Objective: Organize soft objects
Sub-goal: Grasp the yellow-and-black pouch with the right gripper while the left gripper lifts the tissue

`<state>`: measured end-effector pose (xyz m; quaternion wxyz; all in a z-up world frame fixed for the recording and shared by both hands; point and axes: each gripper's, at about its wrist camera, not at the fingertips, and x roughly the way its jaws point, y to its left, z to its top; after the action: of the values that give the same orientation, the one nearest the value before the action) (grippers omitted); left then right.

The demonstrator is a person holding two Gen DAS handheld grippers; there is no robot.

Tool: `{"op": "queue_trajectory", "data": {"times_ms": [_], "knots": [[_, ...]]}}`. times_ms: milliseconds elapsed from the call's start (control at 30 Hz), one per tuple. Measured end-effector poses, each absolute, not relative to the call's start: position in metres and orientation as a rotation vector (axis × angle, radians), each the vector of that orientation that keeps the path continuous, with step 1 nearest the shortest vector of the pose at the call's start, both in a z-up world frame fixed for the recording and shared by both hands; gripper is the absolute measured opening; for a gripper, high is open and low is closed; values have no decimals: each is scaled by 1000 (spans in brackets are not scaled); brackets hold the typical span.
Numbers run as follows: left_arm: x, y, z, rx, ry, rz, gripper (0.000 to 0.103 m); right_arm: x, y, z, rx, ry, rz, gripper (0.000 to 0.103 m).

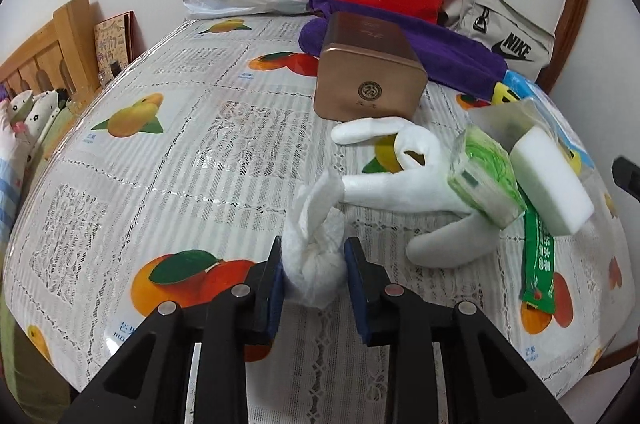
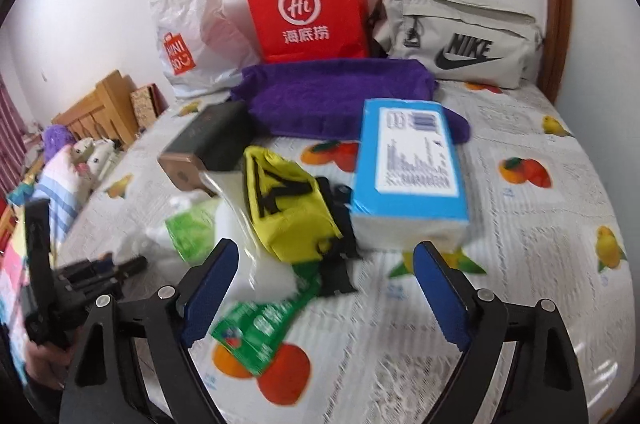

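Left wrist view: the left gripper [image 1: 314, 264] pinches a crumpled white tissue wad [image 1: 316, 264] near the desk's front edge; its loose tail could snag the white glove [image 1: 396, 183].

Right wrist view: the right gripper [image 2: 324, 288], spread wide, hovers over a green foil packet [image 2: 256, 328]; it could knock the yellow pouch [image 2: 288, 199].

A crumpled white tissue wad [image 1: 316, 264] is pinched between two blue pads just above the fruit-print tablecloth. Beside it a white glove [image 1: 400, 179] is spread flat, with a green tissue pack [image 1: 486, 179] and a white sponge block [image 1: 552, 179] leaned together on its far side.
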<state>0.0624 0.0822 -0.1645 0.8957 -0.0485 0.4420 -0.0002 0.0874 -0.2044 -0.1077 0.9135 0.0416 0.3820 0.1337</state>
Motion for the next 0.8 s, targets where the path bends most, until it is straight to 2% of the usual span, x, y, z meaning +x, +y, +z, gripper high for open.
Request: {"op": "queue_trajectory", "data": {"times_ms": [100,233,667,733,767,800], "knots": [[66,84,-165,-112,912,-6,27,100,-193,-103,45,765,296,86],[69,87,-165,-122,909,-19,28,124,-176,-107,-23,797,305,66],[73,94,-167,-153,888,-53,28,169,-133,-133,-161,929,295,66],[74,96,-167,-163,886,-60,28,174,-133,-139,-161,958,286,60],[74,97,-167,-167,885,-65,28,175,-135,-140,-148,972,294,46],[75,98,-167,-174,883,-69,28,175,-136,-140,-131,984,308,27]]}}
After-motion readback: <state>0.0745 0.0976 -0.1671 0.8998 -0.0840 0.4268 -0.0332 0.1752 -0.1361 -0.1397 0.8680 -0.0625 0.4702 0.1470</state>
